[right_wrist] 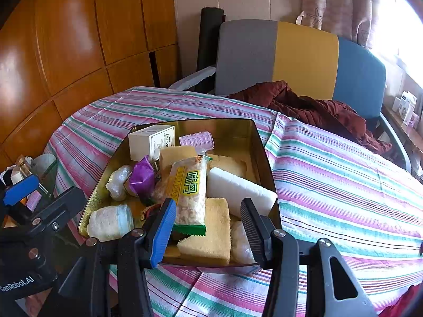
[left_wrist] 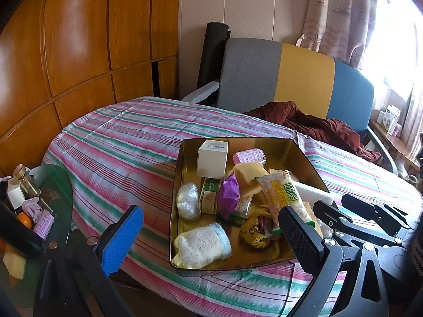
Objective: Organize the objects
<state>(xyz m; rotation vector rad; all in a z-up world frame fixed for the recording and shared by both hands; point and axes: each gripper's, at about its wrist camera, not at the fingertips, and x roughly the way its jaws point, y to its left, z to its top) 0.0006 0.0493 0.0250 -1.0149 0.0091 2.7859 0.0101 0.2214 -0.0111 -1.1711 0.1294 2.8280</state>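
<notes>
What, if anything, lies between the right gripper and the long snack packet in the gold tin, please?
Nothing visible does. The right gripper hangs open at the near edge of the gold tin, and the snack packet lies on top of the pile, its green end between the fingers, with no item over it.

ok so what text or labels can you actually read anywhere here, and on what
"GenRobot.AI" on the left claw's black body.
"MEIDAN" plus two large green characters on the snack packet.
White box and green box: print too small to read.
</notes>
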